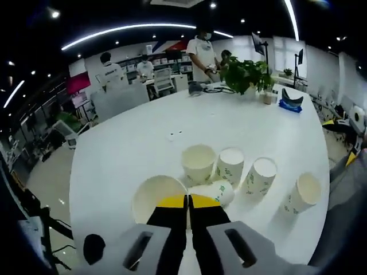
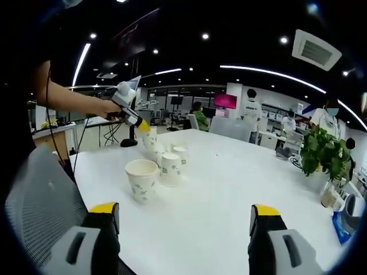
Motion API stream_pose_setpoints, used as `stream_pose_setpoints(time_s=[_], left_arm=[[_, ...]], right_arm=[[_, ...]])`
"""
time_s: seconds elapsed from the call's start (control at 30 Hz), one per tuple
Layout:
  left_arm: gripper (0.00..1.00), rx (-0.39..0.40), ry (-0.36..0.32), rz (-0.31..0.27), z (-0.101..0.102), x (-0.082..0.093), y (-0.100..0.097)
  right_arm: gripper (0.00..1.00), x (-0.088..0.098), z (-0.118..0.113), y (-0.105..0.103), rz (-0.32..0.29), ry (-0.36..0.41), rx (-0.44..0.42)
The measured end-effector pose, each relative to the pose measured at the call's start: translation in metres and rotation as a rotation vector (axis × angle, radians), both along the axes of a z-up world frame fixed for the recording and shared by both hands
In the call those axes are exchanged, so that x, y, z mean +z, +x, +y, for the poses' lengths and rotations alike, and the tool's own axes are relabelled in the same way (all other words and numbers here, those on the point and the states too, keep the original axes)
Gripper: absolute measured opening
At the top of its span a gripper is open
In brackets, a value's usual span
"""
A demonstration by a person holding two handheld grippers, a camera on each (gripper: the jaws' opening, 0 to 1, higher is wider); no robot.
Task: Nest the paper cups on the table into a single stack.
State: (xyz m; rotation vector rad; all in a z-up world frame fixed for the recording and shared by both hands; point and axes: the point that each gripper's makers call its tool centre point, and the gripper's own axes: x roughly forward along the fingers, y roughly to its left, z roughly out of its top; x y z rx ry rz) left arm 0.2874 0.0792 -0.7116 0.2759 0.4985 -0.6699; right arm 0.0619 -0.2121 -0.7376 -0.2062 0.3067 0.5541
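Left gripper (image 1: 188,201): jaws pressed together, and I see them pinching the rim of a paper cup (image 1: 159,197) held mouth-up over the near edge of the white table (image 1: 132,143). Right gripper (image 2: 184,219): jaws wide apart, nothing between them, hovering over the table edge. From the right gripper view I see the left gripper up at the far end of the cup row, in a hand (image 2: 109,107). One cup lies tipped on its side (image 1: 221,192) just beside the held one. Four more stand upright in a row (image 1: 250,175), close together. A potted plant (image 1: 246,74) sits at the far side; people stand beyond.
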Motion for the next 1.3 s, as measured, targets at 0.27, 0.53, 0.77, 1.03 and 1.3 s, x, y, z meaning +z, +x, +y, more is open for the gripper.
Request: stream_pose_setpoints(time_s=[0.27,0.53,0.77,1.03,1.3], left_arm=[[0.0,-0.062,-0.029,-0.032,-0.021,0.033,-0.029],[0.0,-0.125,-0.04,-0.038,-0.041,0.052,-0.055],[0.0,-0.198,-0.061,-0.022,-0.06,0.066,-0.084],[0.0,-0.301,-0.05,-0.016,-0.09,0.082,-0.118],[0.0,-0.402,-0.046,-0.005,-0.117,0.087,-0.145]], right_arm=[[0.96,0.001,-0.001,0.0,-0.005,-0.002,-0.004],[0.96,0.001,-0.001,0.0,-0.005,-0.002,-0.005],[0.96,0.002,-0.001,0.0,-0.004,-0.003,-0.006],[0.97,0.002,0.002,-0.001,-0.002,0.007,0.007],[0.98,0.003,0.001,-0.001,-0.006,0.013,0.003]])
